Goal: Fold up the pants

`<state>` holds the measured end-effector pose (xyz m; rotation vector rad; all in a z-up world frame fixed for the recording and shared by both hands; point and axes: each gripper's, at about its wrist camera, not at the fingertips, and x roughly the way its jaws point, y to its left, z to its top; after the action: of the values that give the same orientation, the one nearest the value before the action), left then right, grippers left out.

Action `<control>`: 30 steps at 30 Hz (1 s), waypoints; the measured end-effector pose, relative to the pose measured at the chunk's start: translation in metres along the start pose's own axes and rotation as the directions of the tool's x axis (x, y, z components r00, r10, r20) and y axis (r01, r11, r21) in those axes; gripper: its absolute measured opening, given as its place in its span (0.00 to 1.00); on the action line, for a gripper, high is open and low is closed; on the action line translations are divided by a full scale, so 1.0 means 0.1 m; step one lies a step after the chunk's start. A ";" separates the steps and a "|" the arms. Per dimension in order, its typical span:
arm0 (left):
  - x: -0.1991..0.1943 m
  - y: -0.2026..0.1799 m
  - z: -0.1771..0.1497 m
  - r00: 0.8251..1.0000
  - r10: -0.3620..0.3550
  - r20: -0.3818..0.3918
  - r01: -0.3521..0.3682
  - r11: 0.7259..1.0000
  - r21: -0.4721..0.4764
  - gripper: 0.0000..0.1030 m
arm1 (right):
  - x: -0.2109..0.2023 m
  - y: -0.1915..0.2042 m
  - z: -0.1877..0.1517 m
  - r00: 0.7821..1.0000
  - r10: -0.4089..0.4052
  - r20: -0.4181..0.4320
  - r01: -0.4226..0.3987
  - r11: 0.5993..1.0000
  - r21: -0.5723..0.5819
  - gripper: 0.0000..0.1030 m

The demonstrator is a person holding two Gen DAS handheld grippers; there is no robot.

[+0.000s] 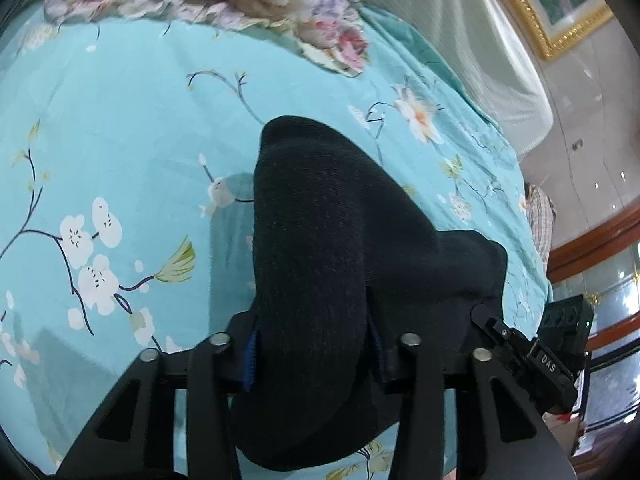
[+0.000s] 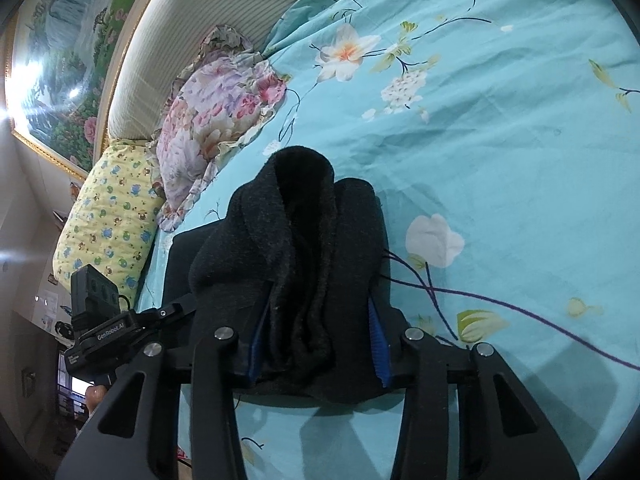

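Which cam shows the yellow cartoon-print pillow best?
Right wrist view: the yellow pillow lies in full at the left, beside the floral pillow. The left wrist view does not show it, only the floral pillow.

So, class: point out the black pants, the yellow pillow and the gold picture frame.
black pants (image 1: 312, 216), left wrist view, on the bunched fabric's middle.
yellow pillow (image 2: 108, 220), right wrist view, on its printed front.
gold picture frame (image 1: 532, 16), left wrist view, on its gilded edge.
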<state>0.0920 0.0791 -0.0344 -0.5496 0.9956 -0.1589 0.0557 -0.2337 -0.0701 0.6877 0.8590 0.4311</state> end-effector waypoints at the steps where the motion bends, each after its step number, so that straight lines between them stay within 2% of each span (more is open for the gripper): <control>1: -0.02 -0.01 0.00 1.000 -0.003 0.004 0.003 1.000 0.003 0.36 | 0.00 0.01 0.00 1.000 0.001 0.002 -0.001 1.000 0.001 0.42; 11: -0.36 -0.12 -0.01 0.998 -0.027 0.057 0.026 0.999 0.033 0.30 | -0.10 0.20 0.02 1.000 0.014 0.017 -0.013 0.999 -0.033 0.39; 16: -0.59 -0.11 -0.03 0.994 -0.006 0.105 0.002 0.999 0.045 0.30 | -0.09 0.36 0.04 1.000 0.025 0.018 -0.024 0.998 -0.066 0.39; 30: -1.21 0.42 0.08 0.973 0.064 0.222 -0.058 0.998 -0.034 0.30 | 0.34 1.07 0.14 0.995 0.086 -0.040 -0.092 0.976 -0.200 0.39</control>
<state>0.0276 0.1627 0.0384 -0.5484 0.7960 -0.0272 0.0788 -0.1430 -0.0072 0.5348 0.8031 0.6023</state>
